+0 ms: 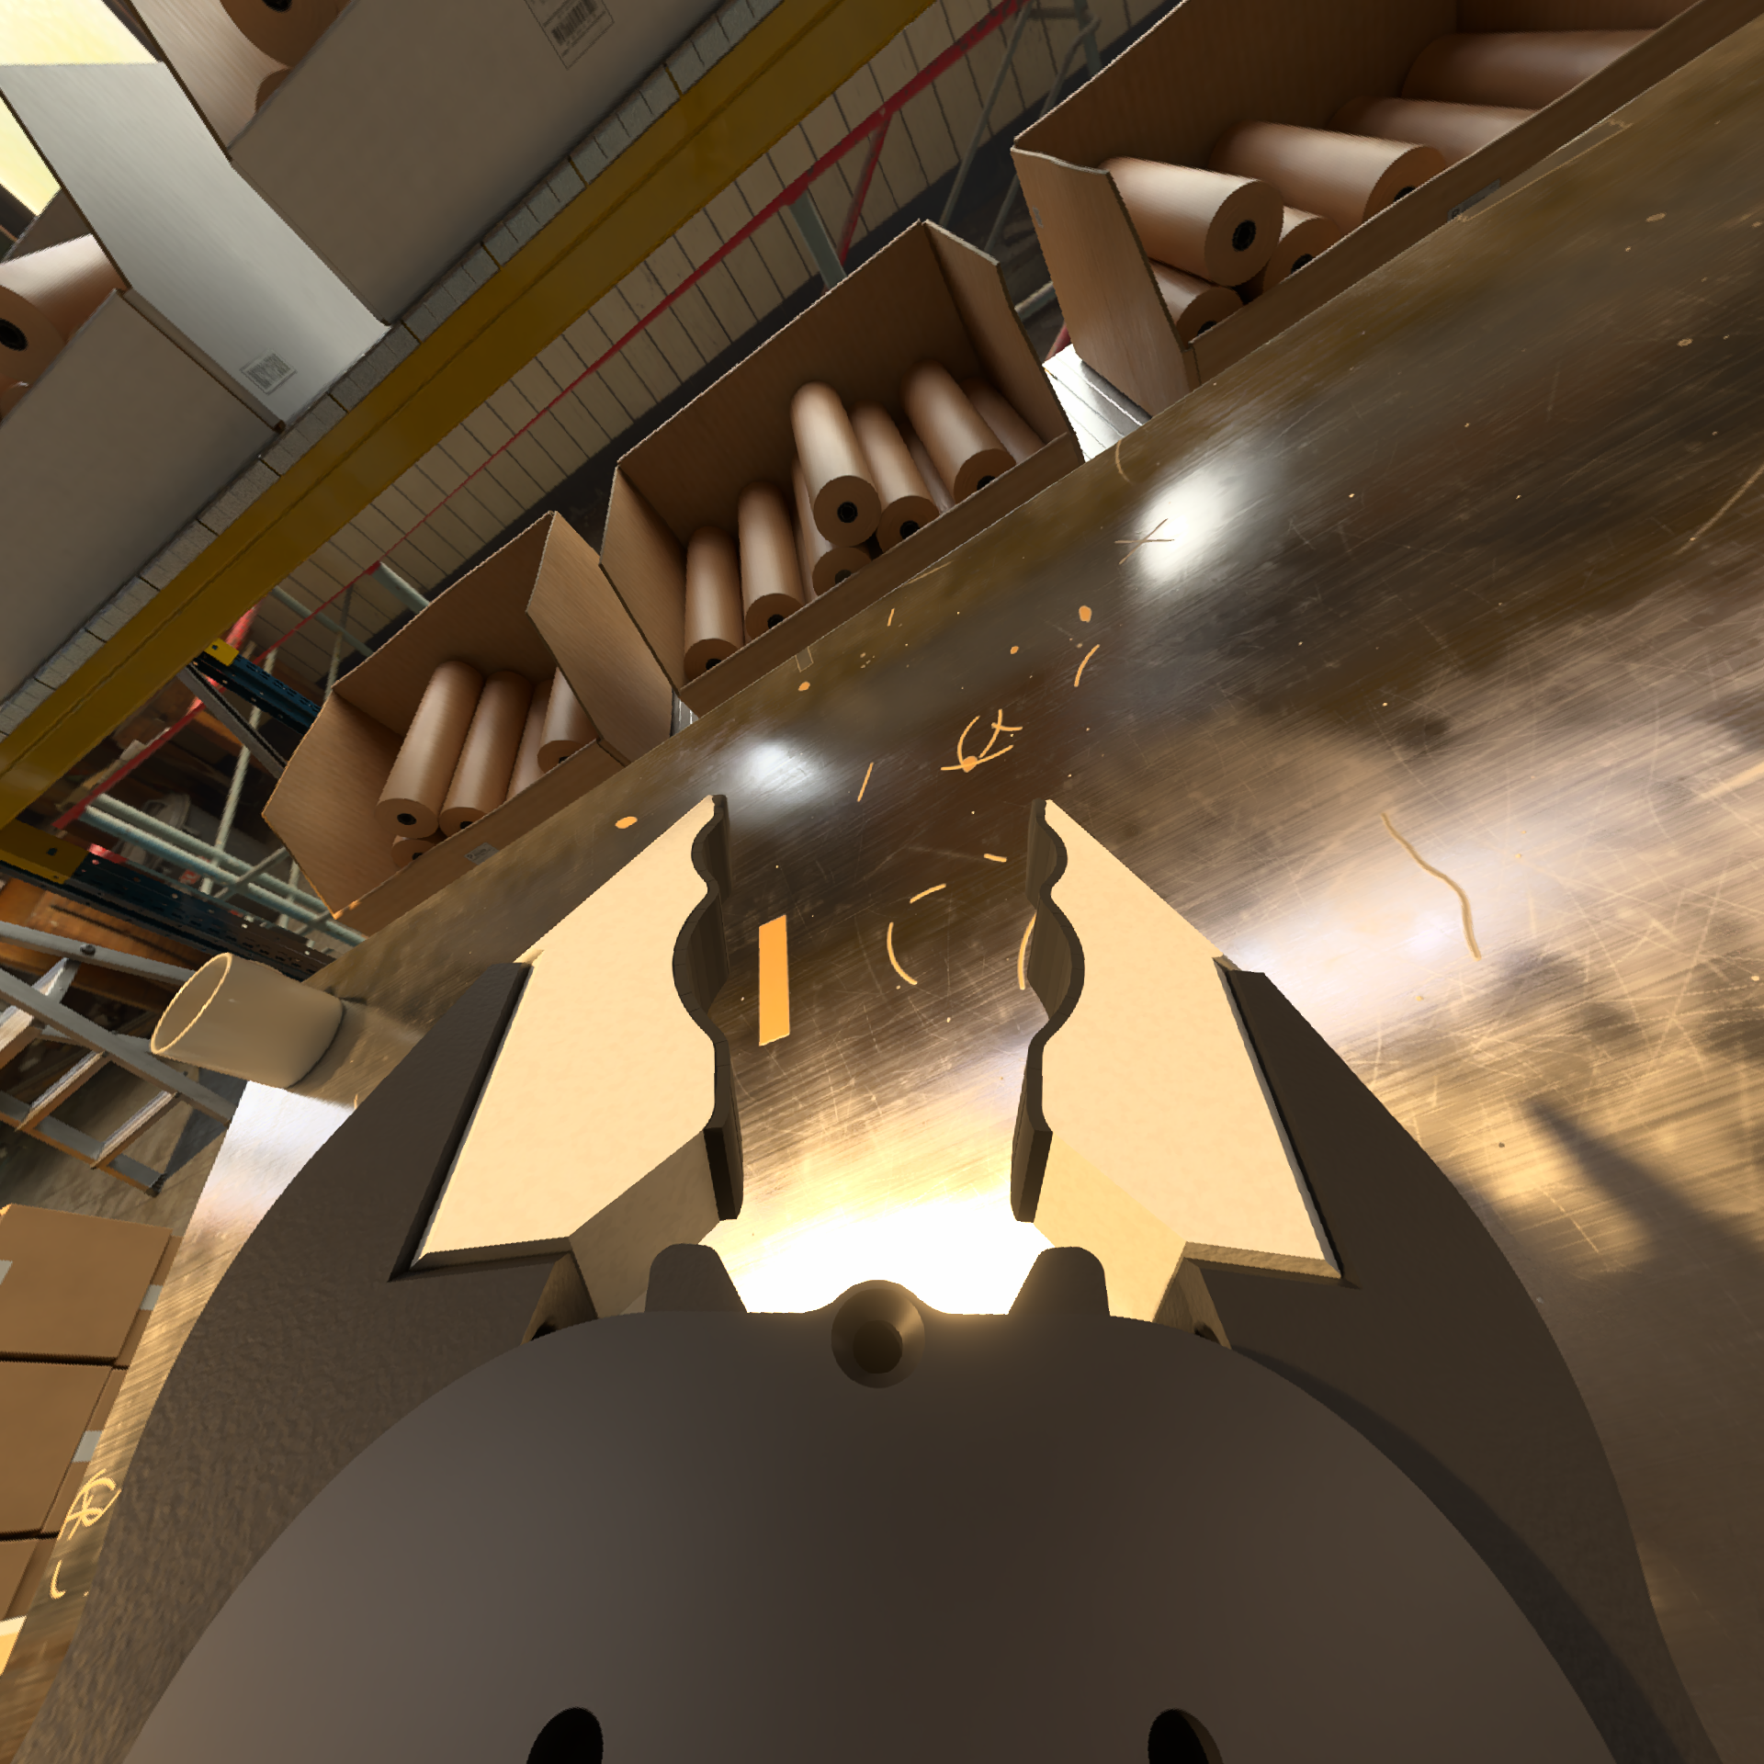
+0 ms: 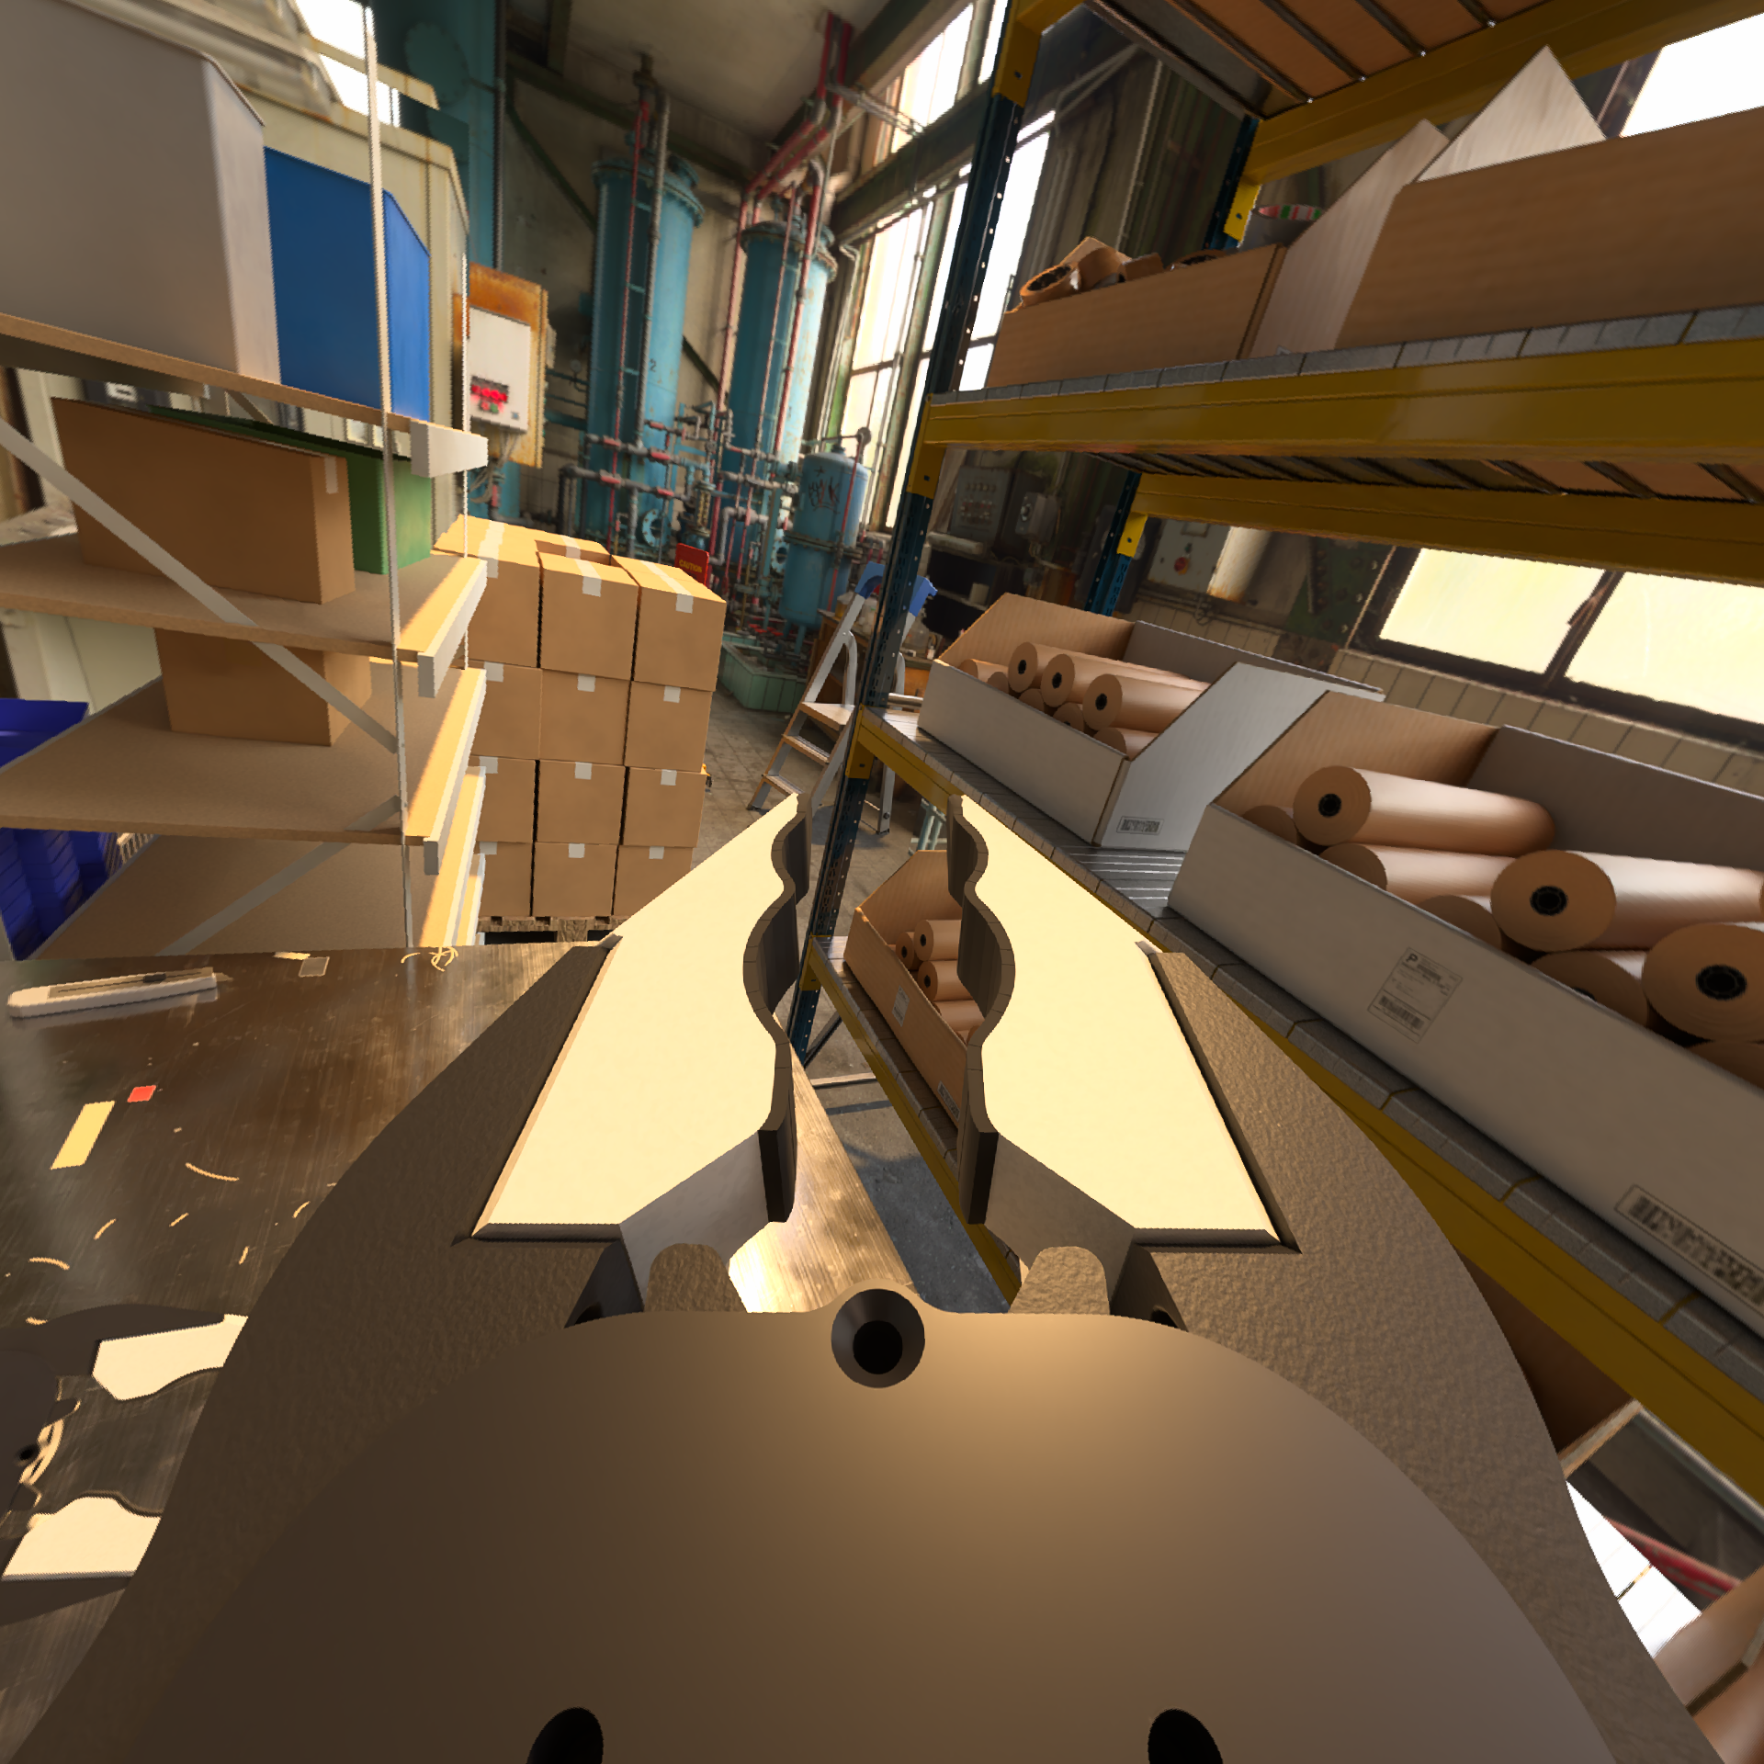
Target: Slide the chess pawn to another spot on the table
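Left wrist view has the left tongs (image 1: 876, 811) parted over the scratched counter (image 1: 1336, 764), clasping nothing; right tongs (image 2: 876, 811) likewise gape, aimed off the edge toward shelving. Neither view shows the chess pawn, so both seem unaimed

Warehouse: pallet racking (image 2: 1336, 420), stacked cartons (image 2: 592, 706), paper rolls (image 1: 840, 477).
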